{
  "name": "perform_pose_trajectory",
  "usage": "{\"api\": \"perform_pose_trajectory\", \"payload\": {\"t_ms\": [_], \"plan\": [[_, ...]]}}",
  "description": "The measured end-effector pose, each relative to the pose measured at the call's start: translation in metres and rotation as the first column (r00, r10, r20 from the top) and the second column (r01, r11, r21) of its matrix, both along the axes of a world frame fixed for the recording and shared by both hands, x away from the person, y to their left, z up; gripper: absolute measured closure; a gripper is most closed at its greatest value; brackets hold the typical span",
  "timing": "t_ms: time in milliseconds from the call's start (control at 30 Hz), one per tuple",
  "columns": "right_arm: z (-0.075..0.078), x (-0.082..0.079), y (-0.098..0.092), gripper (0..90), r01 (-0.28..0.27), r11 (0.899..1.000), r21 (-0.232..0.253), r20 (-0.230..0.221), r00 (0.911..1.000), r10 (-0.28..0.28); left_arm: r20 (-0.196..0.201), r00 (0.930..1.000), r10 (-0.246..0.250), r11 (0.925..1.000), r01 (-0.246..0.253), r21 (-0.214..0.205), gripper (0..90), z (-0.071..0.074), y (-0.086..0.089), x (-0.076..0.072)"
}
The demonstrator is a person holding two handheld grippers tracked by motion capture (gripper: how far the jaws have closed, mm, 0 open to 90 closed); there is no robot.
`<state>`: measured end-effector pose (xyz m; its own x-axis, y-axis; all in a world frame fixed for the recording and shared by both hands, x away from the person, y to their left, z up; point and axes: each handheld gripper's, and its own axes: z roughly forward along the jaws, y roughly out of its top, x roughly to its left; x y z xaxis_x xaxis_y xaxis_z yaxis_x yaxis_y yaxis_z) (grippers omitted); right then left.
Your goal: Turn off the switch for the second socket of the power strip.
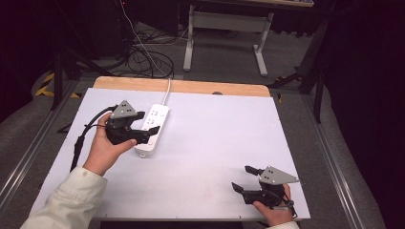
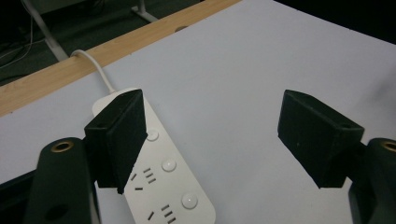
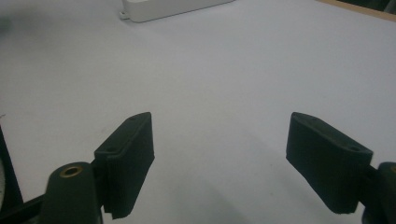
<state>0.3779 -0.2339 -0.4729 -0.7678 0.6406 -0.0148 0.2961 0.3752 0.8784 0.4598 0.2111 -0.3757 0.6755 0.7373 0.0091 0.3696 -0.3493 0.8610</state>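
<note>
High view: left gripper (image 1: 149,128), jaws apart and empty, hangs over the power strip (image 1: 154,125) near the table's (image 1: 215,143) far-left corner, seemingly between steps; next comes re-aiming. Right gripper (image 1: 244,178) waits open.

The table (image 1: 210,157) is evenly lit from above, while the room beyond 12 o'clock is left dark. Soft shadows are cast beneath the jaws in the gripper views. Slight blur and grain are seen throughout.
</note>
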Motion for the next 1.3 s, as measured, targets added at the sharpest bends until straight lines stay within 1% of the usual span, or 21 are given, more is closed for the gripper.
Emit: {"api": "perform_pose_trajectory", "payload": {"t_ms": [33,100,167,367,500,533,633,733,767,833,900,933,967,1033,1133,1267,1300], "plan": [[0.0,0.0,0.0,24.1,0.0,1.0,-0.001,0.0,1.0,0.0,0.004,1.0,-0.003,1.0,0.003,-0.006,23.9,0.0,0.001,-0.003],[0.0,0.0,0.0,24.1,0.0,1.0,-0.001,0.0,1.0,0.0,0.014,0.9999,-0.007,1.0,0.007,-0.002,22.7,0.0,0.005,-0.011],[0.0,0.0,0.0,24.0,0.001,1.0,-0.001,-0.001,1.0,-0.001,0.024,0.9997,-0.009,0.9999,0.009,-0.015,21.7,-0.001,0.009,-0.018],[0.0,0.0,0.001,24.0,0.002,1.0,-0.002,0.0,1.0,-0.002,0.059,0.9983,-0.003,0.9999,0.004,-0.016,18.4,-0.003,0.02,-0.037],[0.0,-0.001,0.001,24.1,0.003,1.0,-0.002,0.0,1.0,-0.003,0.068,0.9977,0.001,0.9999,0.0,-0.016,16.0,-0.008,0.028,-0.049],[0.0,-0.001,0.001,24.1,0.004,1.0,-0.002,0.0,1.0,-0.004,0.066,0.9978,0.003,0.9997,-0.001,-0.026,16.0,-0.009,0.029,-0.052],[0.0,-0.001,0.001,24.1,0.006,1.0,-0.006,0.002,1.0,-0.006,0.065,0.9978,-0.01,0.9996,0.011,-0.025,15.7,-0.016,0.033,-0.059],[0.001,-0.001,0.001,24.1,0.009,1.0,-0.005,0.002,1.0,-0.008,0.072,0.9972,-0.022,0.9996,0.023,-0.014,14.7,-0.024,0.037,-0.067],[0.001,-0.001,0.0,24.1,0.009,1.0,-0.005,0.002,1.0,-0.009,0.079,0.9967,-0.019,0.9998,0.02,-0.008,14.0,-0.027,0.038,-0.069],[0.001,-0.001,0.0,24.1,0.009,1.0,-0.005,0.003,1.0,-0.009,0.099,0.9951,-0.009,0.9997,0.006,0.025,11.9,-0.034,0.039,-0.075],[0.001,-0.001,0.0,24.1,0.009,1.0,-0.004,0.003,1.0,-0.009,0.101,0.9949,0.0,0.9981,-0.006,0.061,11.8,-0.041,0.041,-0.081],[0.001,-0.001,0.0,24.1,0.009,1.0,-0.004,0.004,0.9999,-0.009,0.102,0.9947,0.002,0.9974,-0.01,0.071,11.7,-0.044,0.043,-0.084],[0.001,-0.001,0.0,24.1,0.01,1.0,-0.003,0.003,0.9999,-0.01,0.095,0.9955,0.002,0.9976,-0.008,0.069,11.2,-0.048,0.045,-0.086],[0.001,-0.001,-0.001,24.1,0.01,1.0,-0.001,0.001,0.9999,-0.01,0.081,0.9967,-0.004,0.9987,0.0,0.052,11.0,-0.057,0.05,-0.092],[0.001,-0.001,-0.001,24.1,0.009,1.0,0.0,0.002,1.0,-0.009,0.076,0.997,-0.016,0.9997,0.014,0.022,11.0,-0.07,0.059,-0.099],[0.001,-0.001,-0.001,24.1,0.011,1.0,-0.002,0.002,0.9999,-0.011,0.074,0.9972,-0.011,0.9996,0.013,-0.026,11.0,-0.084,0.074,-0.108],[0.001,-0.001,-0.001,24.1,0.012,1.0,-0.002,0.002,0.9999,-0.012,0.067,0.9977,-0.008,0.9991,0.011,-0.04,11.1,-0.087,0.077,-0.109]]}}
